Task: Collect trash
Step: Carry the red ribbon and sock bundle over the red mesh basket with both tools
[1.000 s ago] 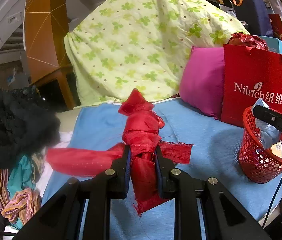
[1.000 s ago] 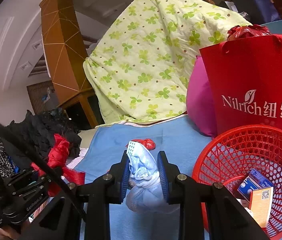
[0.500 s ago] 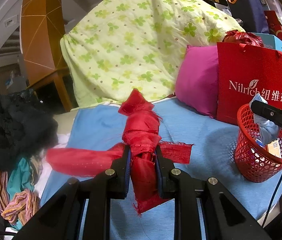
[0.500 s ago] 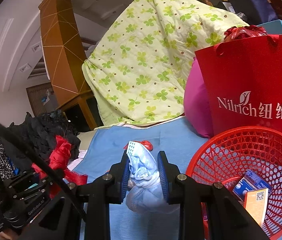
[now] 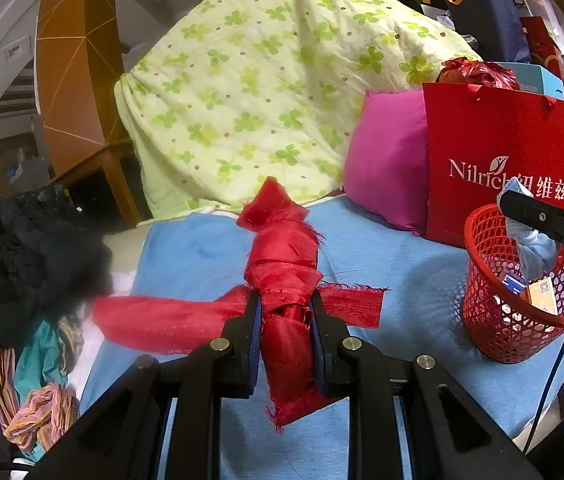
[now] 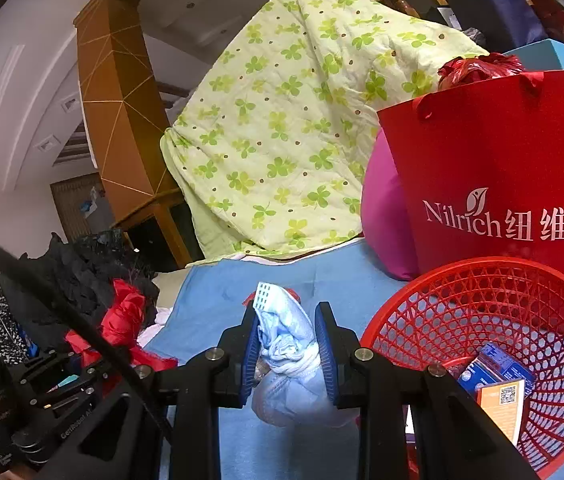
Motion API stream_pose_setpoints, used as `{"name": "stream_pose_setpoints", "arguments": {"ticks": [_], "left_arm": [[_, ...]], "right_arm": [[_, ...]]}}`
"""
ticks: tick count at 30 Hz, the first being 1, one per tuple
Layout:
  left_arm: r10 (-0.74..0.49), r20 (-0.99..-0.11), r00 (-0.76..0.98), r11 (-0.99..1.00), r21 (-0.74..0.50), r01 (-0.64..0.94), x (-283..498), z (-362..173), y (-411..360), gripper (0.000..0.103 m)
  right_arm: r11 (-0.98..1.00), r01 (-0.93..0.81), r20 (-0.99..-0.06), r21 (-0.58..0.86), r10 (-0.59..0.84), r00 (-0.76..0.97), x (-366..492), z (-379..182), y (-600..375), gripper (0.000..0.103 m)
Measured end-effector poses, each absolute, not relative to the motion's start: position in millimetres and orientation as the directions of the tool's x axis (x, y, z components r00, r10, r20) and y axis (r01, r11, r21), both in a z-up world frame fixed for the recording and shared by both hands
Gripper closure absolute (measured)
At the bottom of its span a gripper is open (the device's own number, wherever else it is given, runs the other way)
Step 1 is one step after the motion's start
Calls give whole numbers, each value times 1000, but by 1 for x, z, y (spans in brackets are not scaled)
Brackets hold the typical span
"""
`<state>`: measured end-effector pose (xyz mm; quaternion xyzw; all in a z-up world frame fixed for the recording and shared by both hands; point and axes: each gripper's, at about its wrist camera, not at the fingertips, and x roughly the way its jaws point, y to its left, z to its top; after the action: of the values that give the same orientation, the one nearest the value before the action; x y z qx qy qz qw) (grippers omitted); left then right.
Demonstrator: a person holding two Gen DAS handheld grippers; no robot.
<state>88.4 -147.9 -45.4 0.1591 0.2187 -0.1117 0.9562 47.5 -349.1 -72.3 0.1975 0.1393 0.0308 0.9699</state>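
Note:
My left gripper (image 5: 284, 312) is shut on a knotted red cloth scrap (image 5: 282, 264) and holds it above the blue sheet (image 5: 402, 280). My right gripper (image 6: 286, 320) is closed around a crumpled light blue cloth wad (image 6: 286, 336), its jaws wider apart than before; in the left wrist view the wad (image 5: 534, 248) hangs over the rim of the red mesh basket (image 5: 482, 240). The basket (image 6: 462, 280) sits low right in the right wrist view, with small cartons (image 6: 498, 384) inside. The left gripper with its red cloth (image 6: 121, 316) shows at the left there.
A red Nilrich paper bag (image 5: 502, 160) and a magenta pillow (image 5: 386, 160) stand behind the basket. A green clover quilt (image 5: 261, 80) is piled at the back. Black and mixed clothes (image 5: 21, 260) lie at the left. A black cable (image 6: 61, 304) crosses the right wrist view.
The basket has shifted left in the left wrist view, and the right gripper's blue wad now sits over its rim. The right jaws have spread a little. The red cloth stays gripped.

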Motion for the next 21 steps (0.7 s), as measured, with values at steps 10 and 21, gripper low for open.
{"name": "stream_pose_setpoints", "arguments": {"ticks": [10, 21], "left_arm": [[-150, -451, 880, 921, 258, 290, 87, -45, -150, 80], [-162, -451, 877, 914, 266, 306, 83, -45, -155, 80]], "right_arm": [[917, 6, -250, 398, 102, 963, 45, -71, -356, 74], [914, 22, -244, 405, 85, 966, 38, -71, -363, 74]]}}
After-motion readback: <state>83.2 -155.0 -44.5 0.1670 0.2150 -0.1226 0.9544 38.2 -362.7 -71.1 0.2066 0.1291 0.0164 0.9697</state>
